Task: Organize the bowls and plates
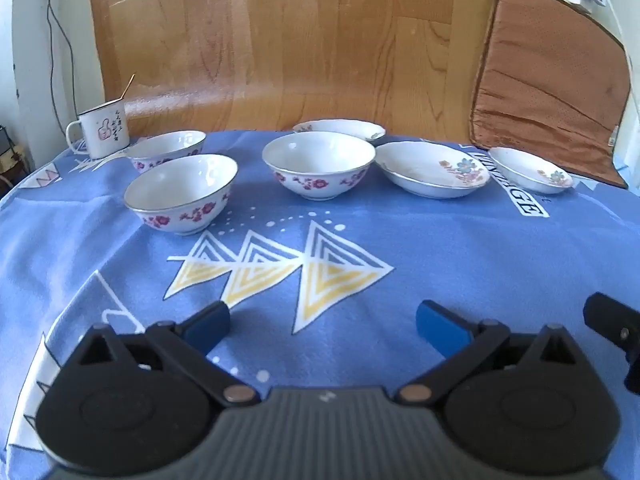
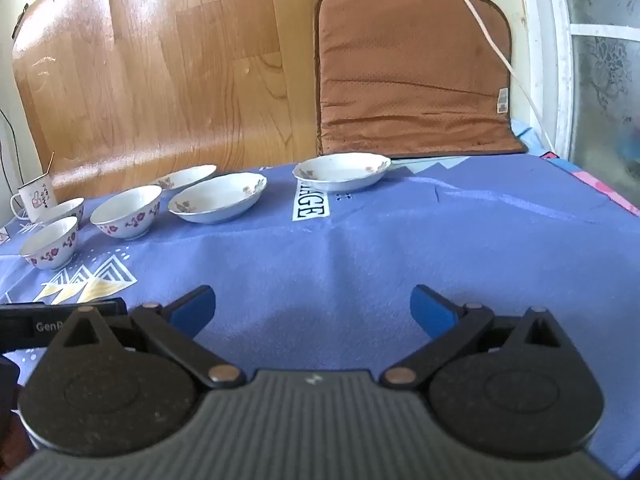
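Three white bowls with purple flowers stand on the blue tablecloth (image 1: 440, 248): a near left bowl (image 1: 182, 192), a bowl behind it (image 1: 168, 154) and a middle bowl (image 1: 318, 166). Three shallow flowered plates lie to their right: a far plate (image 1: 340, 130), a middle plate (image 1: 432, 168) and a small right plate (image 1: 530, 168). My left gripper (image 1: 324, 328) is open over bare cloth, well short of the dishes. My right gripper (image 2: 314, 312) is also open and empty; from it I see the right plate (image 2: 342, 172), the middle plate (image 2: 218, 198) and the middle bowl (image 2: 126, 212).
A white enamel mug (image 1: 102, 132) with a stick in it stands at the far left. A wooden board (image 1: 280, 40) and a brown cushion (image 1: 552, 92) lean against the wall behind the table. A window frame (image 2: 560, 60) is at the right.
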`<act>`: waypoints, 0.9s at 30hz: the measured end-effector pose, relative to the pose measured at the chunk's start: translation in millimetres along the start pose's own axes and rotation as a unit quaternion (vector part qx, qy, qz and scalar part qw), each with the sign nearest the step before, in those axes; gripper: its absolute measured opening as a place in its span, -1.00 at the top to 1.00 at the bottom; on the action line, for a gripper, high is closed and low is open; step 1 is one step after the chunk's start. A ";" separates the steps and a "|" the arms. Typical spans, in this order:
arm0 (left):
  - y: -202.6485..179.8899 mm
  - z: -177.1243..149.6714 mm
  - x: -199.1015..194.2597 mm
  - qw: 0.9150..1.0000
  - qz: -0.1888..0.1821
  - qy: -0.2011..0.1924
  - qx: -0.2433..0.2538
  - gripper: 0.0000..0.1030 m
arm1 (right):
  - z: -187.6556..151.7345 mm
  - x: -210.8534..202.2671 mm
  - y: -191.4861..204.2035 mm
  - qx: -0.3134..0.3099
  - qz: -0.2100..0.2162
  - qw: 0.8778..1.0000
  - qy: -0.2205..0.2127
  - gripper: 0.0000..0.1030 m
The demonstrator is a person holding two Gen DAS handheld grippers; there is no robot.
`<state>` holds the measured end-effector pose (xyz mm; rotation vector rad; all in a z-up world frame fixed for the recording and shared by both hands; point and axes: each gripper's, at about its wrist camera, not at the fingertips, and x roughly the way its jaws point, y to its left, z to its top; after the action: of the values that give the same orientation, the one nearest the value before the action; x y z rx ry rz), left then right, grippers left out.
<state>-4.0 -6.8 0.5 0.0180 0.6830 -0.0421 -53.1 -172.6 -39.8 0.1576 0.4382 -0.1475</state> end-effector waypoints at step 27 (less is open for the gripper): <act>-1.1 -11.6 -29.3 0.995 0.034 -0.097 0.009 -1.00 | -2.2 -36.3 -3.3 -0.064 -0.082 0.964 -0.245 -1.00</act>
<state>-34.1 -6.6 10.0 0.0534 0.4880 0.0150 -87.1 -171.5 -26.5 -0.0447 -0.0354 -0.3124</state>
